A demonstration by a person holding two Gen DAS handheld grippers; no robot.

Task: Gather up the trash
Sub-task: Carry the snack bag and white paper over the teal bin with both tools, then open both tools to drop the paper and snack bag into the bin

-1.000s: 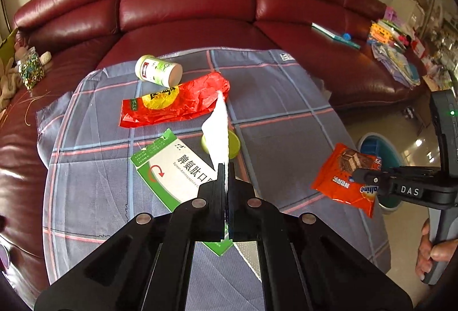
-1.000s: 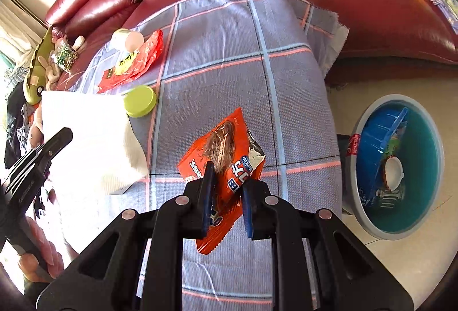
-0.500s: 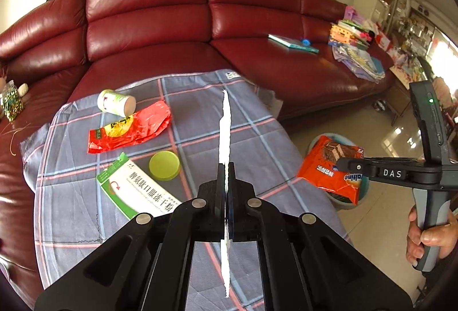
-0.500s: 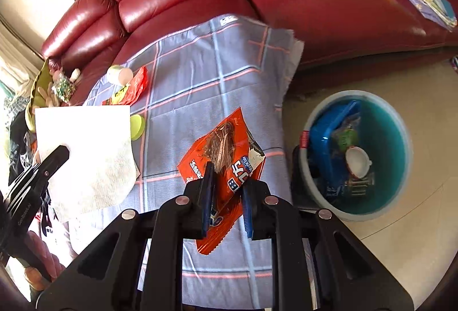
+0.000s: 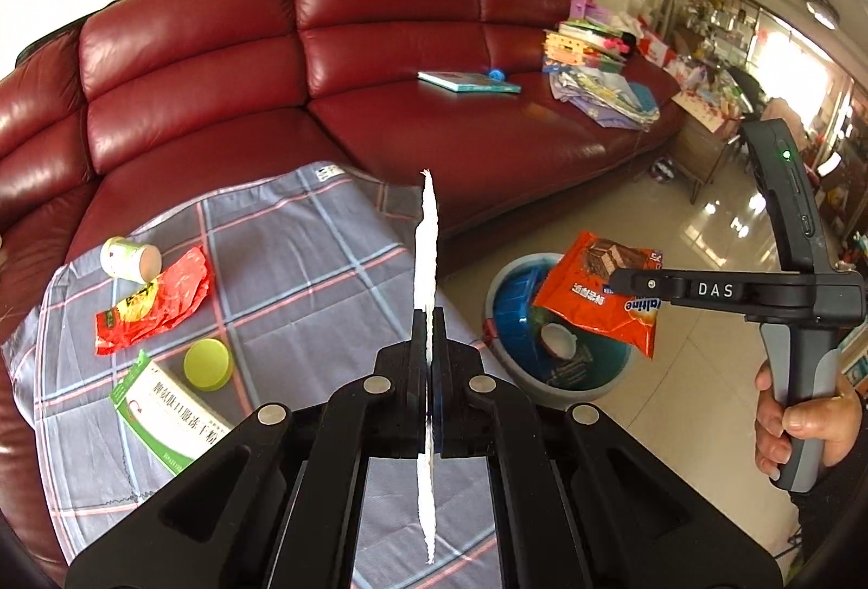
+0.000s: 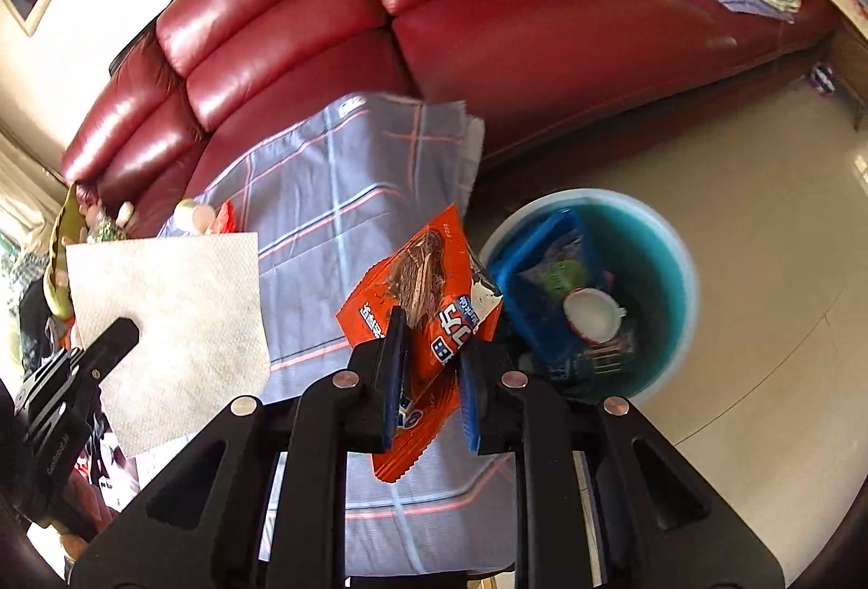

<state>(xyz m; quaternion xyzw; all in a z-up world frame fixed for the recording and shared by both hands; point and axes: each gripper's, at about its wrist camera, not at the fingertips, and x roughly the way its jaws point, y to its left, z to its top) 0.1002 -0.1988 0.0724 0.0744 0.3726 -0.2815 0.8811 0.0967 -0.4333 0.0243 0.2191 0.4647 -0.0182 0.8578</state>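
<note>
My left gripper point(image 5: 431, 318) is shut on a white paper towel point(image 5: 426, 253), seen edge-on here and flat in the right wrist view point(image 6: 168, 318). My right gripper point(image 6: 428, 334) is shut on an orange snack wrapper point(image 6: 423, 274) and holds it in the air beside the blue trash bin point(image 6: 651, 263). In the left wrist view the wrapper point(image 5: 591, 290) hangs over the bin point(image 5: 521, 318). On the checked cloth point(image 5: 304, 253) lie a red wrapper point(image 5: 152, 307), a white jar point(image 5: 130, 258), a green lid point(image 5: 208, 364) and a green-white medicine box point(image 5: 168, 415).
The bin holds a blue tray point(image 6: 537, 274) and a white lid point(image 6: 591, 318). A red leather sofa point(image 5: 325, 74) runs behind the cloth, with a book point(image 5: 466, 82) and stacked papers point(image 5: 597, 68) on it. Tiled floor point(image 6: 732, 187) surrounds the bin.
Both grippers have lifted off the cloth and swung right toward the bin. The paper towel now hangs free in the air. The orange wrapper has moved from over the cloth to the bin's edge.
</note>
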